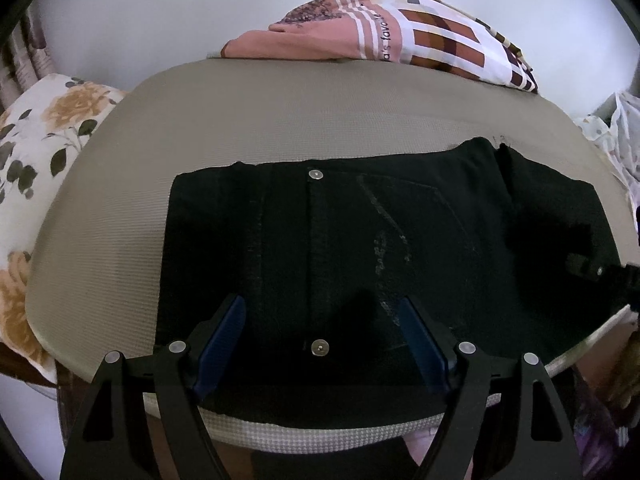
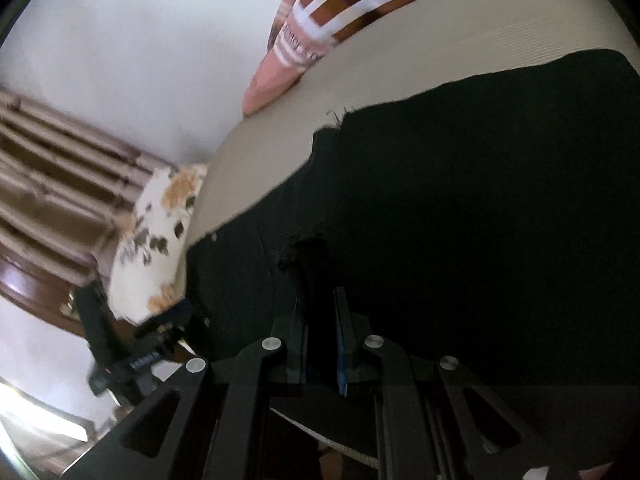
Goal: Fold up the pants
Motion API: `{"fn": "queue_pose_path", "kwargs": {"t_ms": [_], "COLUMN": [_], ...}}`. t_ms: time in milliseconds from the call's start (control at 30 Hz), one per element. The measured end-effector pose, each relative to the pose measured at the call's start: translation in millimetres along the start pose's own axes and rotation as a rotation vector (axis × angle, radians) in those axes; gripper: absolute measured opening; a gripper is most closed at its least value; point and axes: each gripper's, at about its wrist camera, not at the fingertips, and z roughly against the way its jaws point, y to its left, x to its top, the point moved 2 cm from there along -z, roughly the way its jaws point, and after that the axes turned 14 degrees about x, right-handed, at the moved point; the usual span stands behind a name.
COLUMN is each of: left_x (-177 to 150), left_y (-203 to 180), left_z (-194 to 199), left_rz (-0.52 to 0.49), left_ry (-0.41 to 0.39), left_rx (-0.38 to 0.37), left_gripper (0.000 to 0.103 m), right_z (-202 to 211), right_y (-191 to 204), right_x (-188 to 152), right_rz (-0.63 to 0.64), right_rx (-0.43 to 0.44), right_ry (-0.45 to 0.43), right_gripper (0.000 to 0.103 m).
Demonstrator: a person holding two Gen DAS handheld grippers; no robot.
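Note:
Black pants lie flat on a beige mat, with two metal buttons along the fly. My left gripper is open, its blue pads just above the near edge of the pants, one on each side of the lower button. My right gripper is shut on a frayed fold of the black pants at the right side and holds it up. The right gripper also shows at the right edge of the left wrist view.
A pink and brown patterned pillow lies at the far edge of the mat. A floral pillow lies to the left. A white wall is behind. The left gripper shows in the right wrist view, near a wooden headboard.

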Motion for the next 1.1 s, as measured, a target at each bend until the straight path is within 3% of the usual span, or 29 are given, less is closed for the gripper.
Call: {"fn": "queue_pose_path", "kwargs": {"t_ms": [367, 500, 600, 700, 800, 933, 1000, 1100], "left_x": [-2.7, -3.3, -4.9, -4.2, -1.0, 4.8, 8.1, 9.2], "left_y": [0.2, -0.6, -0.6, 1.0, 7.0, 27.3, 41.4, 61.7], "left_z": [-9.2, -9.7, -10.0, -9.5, -6.8, 1.0, 2.9, 2.0], "left_rz": [0.008, 0.005, 0.005, 0.004, 0.029, 0.114, 0.171, 0.238], "left_ry": [0.041, 0.045, 0.049, 0.051, 0.051, 0.053, 0.068, 0.102], "left_rx": [-0.023, -0.024, -0.025, -0.027, -0.044, -0.105, -0.154, -0.198], "left_gripper": [0.079, 0.079, 0.079, 0.079, 0.079, 0.079, 0.079, 0.079], "right_z": [-6.7, -11.0, -10.2, -0.9, 23.2, 59.9, 65.3, 53.3], "right_y": [7.5, 18.1, 26.0, 26.3, 12.7, -13.1, -14.9, -10.2], "right_x": [-17.1, -20.9, -24.4, -28.8, -19.2, 0.4, 4.1, 0.6], "right_rz": [0.107, 0.176, 0.184, 0.11, 0.018, -0.034, -0.024, 0.012], "right_rx": [-0.084, -0.103, -0.028, 0.179, 0.251, 0.175, 0.163, 0.148], "right_ry": [0.073, 0.103, 0.119, 0.162, 0.086, -0.042, -0.064, -0.025], "right_gripper": [0.012, 0.023, 0.035, 0.036, 0.043, 0.045, 0.045, 0.045]}}
